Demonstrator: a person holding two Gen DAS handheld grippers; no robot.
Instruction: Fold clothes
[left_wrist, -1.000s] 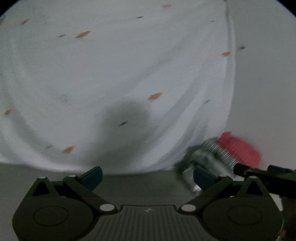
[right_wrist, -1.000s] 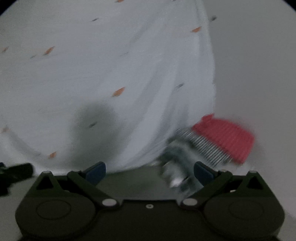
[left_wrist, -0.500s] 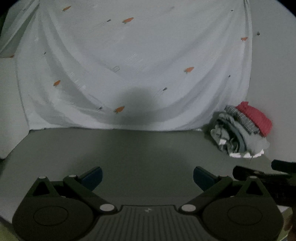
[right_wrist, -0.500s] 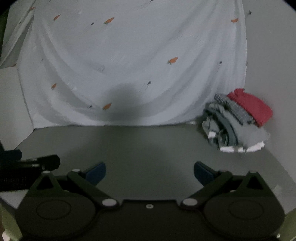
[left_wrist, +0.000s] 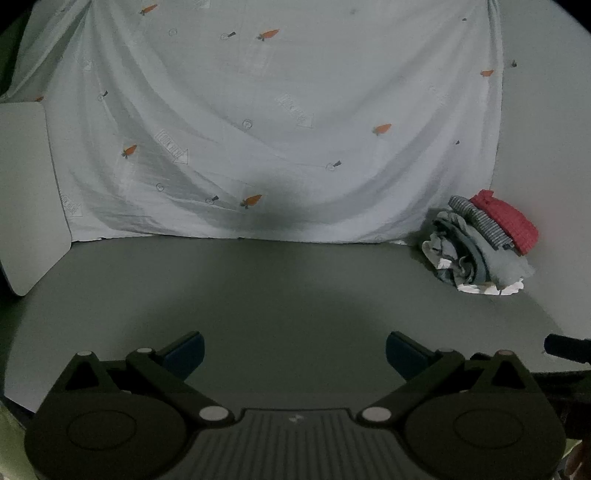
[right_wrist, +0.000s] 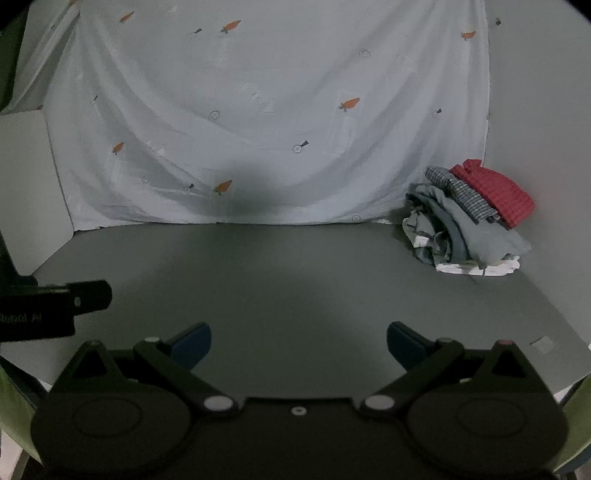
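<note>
Both tongs pulled back from clothes pile (left_wrist: 480, 243), now far ahead-right; left tongs (left_wrist: 294, 352), right tongs (right_wrist: 298, 343) wide, empty. Stack finished, probably.

We see a pale sheet printed with small orange carrots (left_wrist: 280, 122) hung as a backdrop, sagging in broad curved folds down to the far edge of a dull grey-green tabletop (left_wrist: 288, 288). A plain whitish wall (left_wrist: 543, 122) stands to the right of the sheet. At the left, a white rounded-corner panel (left_wrist: 26, 192) rises beside the table. The light is dim, and a soft dark shadow (right_wrist: 255, 195) falls on the lower middle of the sheet. Yellow-green surfaces (right_wrist: 11, 398) show below the table's near edge.
</note>
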